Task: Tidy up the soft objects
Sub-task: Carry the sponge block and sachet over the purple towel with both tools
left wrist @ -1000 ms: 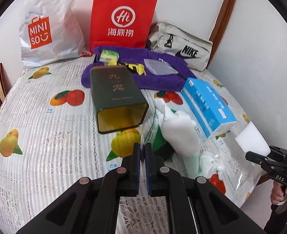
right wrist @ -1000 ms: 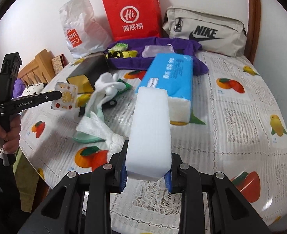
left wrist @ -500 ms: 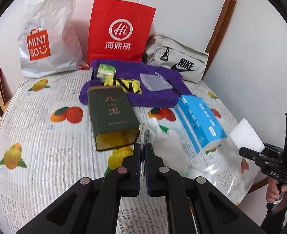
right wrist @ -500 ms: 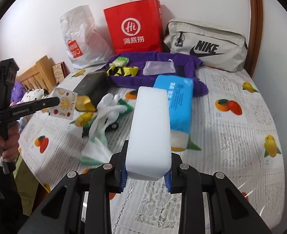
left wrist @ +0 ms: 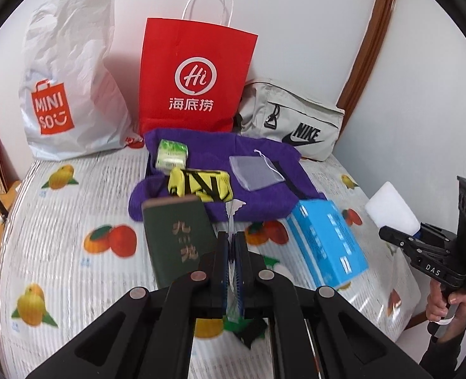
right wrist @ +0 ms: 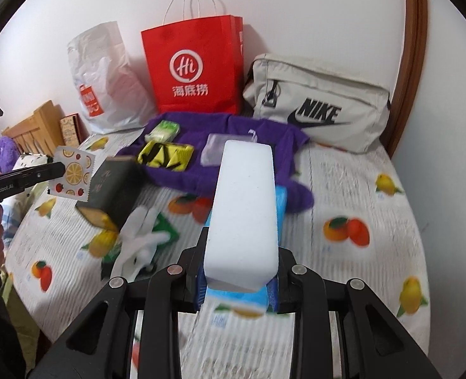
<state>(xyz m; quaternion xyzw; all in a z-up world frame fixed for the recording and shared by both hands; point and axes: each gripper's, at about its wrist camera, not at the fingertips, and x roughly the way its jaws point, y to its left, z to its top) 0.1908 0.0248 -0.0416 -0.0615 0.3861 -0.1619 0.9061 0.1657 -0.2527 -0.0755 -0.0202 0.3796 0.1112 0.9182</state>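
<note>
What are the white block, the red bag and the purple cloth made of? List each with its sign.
White block: likely foam sponge, matte, finely pitted surface.
Red bag: paper, smooth, crisp creases, twisted cord handles.
Purple cloth: looks like fleece or terry, fuzzy nap, soft folds.

"NIKE" on grey bag (right wrist: 315,107); "MINISO" plastic bag (left wrist: 68,72)
</note>
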